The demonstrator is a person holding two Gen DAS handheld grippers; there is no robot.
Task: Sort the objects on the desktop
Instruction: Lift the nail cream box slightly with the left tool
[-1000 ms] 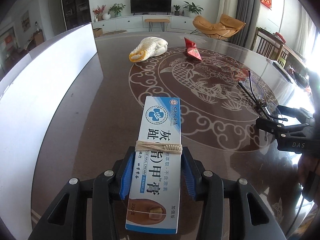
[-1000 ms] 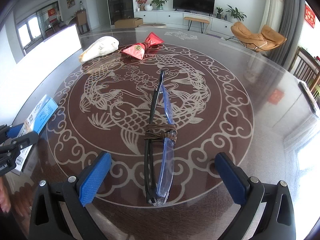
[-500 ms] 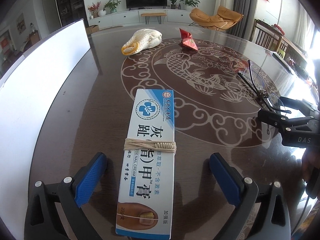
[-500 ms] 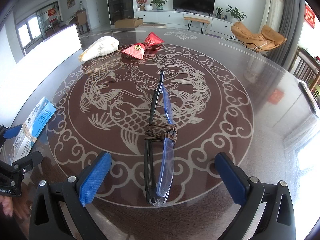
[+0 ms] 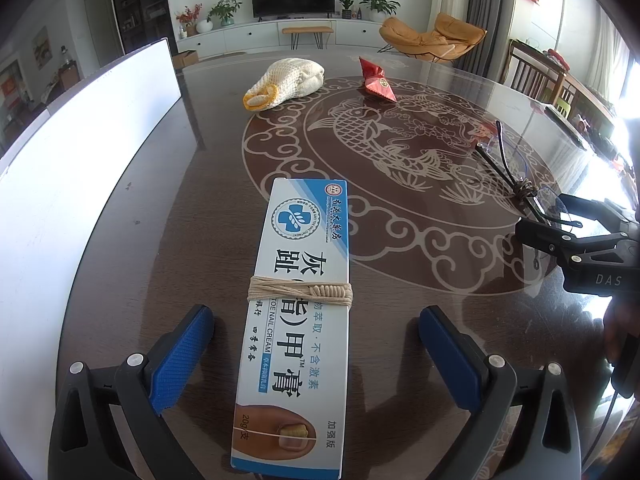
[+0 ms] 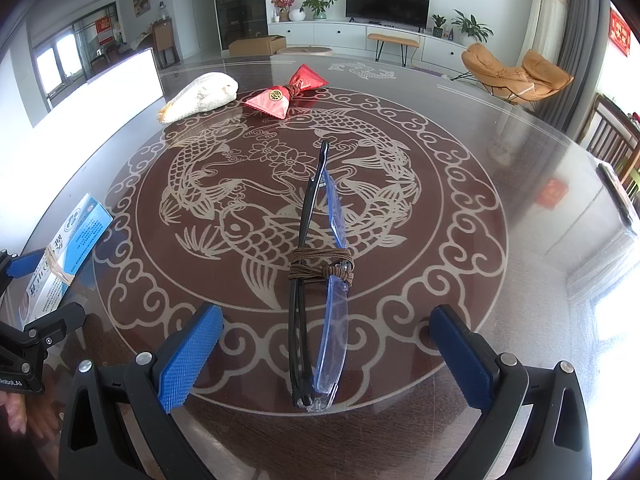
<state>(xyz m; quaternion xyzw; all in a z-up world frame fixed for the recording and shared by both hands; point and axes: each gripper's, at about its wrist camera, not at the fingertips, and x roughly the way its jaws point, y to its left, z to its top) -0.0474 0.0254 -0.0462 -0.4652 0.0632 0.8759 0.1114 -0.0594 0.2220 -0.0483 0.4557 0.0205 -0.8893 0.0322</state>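
A cream box (image 5: 294, 312) is seen lying flat on the table (image 5: 168, 216), squarely between the spread jaws of the left gripper (image 5: 316, 356), which have just been opened and whose pads are kept clear of its sides. The box's long axis is run straight ahead, along the fingers. Folded glasses (image 6: 318, 280), bound with brown cord, are likewise framed lengthwise by the wide-open right gripper (image 6: 326, 356), untouched. Either item could be pinched across its narrow width without turning, it is judged. A knitted pouch (image 5: 286, 82) and a red packet (image 5: 376, 82) are left at the far side.
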